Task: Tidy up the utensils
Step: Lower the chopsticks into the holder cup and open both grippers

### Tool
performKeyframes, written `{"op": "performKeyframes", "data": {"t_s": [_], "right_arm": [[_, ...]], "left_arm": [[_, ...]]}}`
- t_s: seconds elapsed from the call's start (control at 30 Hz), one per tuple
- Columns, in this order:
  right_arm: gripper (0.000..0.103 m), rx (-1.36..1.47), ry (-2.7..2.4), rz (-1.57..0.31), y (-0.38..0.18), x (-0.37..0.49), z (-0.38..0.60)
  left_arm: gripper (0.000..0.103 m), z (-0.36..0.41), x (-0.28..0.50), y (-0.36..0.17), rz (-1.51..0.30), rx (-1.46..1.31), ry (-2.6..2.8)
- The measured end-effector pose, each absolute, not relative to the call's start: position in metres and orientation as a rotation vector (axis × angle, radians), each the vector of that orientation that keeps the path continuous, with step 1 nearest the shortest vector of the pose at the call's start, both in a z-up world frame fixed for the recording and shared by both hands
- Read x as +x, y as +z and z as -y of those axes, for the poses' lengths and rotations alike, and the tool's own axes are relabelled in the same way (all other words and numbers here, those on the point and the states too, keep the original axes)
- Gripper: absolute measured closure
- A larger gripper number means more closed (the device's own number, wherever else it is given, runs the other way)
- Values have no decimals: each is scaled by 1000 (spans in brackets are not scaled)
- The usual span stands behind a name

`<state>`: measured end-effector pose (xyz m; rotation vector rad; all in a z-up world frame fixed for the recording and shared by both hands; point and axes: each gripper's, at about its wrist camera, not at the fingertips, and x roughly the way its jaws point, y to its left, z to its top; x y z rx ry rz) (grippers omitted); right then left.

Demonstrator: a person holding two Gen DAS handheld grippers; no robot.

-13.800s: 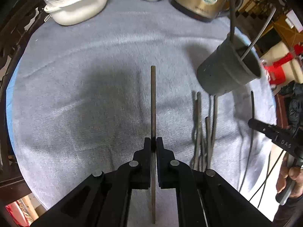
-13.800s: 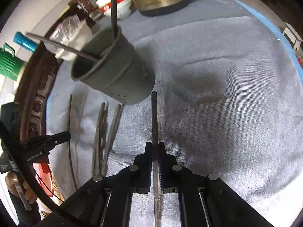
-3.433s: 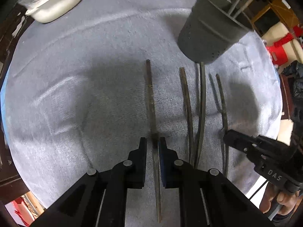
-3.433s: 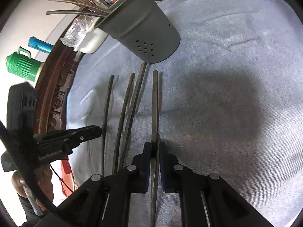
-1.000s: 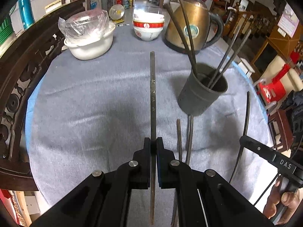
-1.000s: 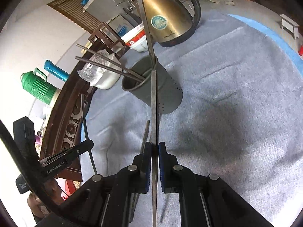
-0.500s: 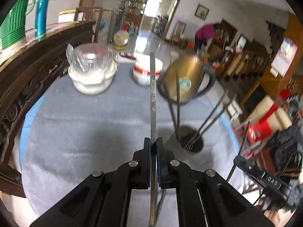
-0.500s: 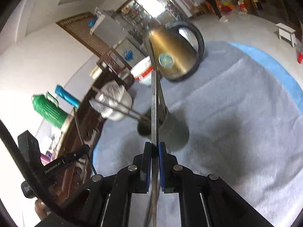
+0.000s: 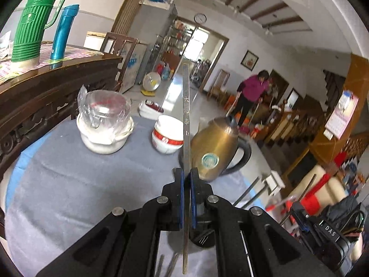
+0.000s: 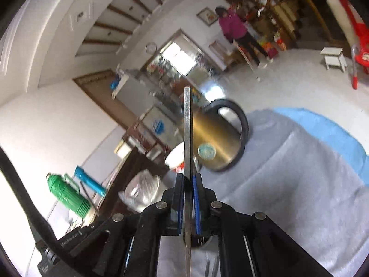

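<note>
My left gripper (image 9: pixel 186 175) is shut on a flat metal chopstick (image 9: pixel 186 115) that points up and away over the grey-clothed table (image 9: pixel 69 184). The grey holder cup (image 9: pixel 203 242) lies low behind its fingers, mostly hidden, with chopsticks (image 9: pixel 248 191) sticking out of it. Two loose chopsticks (image 9: pixel 166 265) lie on the cloth at the bottom edge. My right gripper (image 10: pixel 188 177) is shut on another metal chopstick (image 10: pixel 188 127), with the holder cup (image 10: pixel 200 242) just beneath it. Each gripper's body shows at the edge of the other's view.
A brass kettle (image 9: pixel 214 147), a red-and-white bowl (image 9: pixel 167 138) and a plastic-covered white pot (image 9: pixel 105 127) stand at the table's far side. A green thermos (image 9: pixel 30 30) and a blue bottle (image 9: pixel 61 32) stand on the wooden sideboard at left. A person (image 9: pixel 251 94) stands far off.
Both grippers have risen and tipped upward with their chopsticks. The holder cup has dropped from mid-view to beneath the fingers, and the room now fills the upper frames.
</note>
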<state>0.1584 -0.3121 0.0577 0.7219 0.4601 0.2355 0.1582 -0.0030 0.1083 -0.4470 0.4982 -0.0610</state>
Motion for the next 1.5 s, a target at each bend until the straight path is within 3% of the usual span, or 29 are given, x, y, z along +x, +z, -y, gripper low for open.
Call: {"op": "performKeyframes", "data": {"t_s": [0.47,1.5], "right_arm": [[95,567,112,-325,59,187,289],[95,405,210,-516,-5,178,255]], "left_arm": [[97,39,189,92,-399,-418,-23],[97,83,201,28,-648,-138,-213]]}}
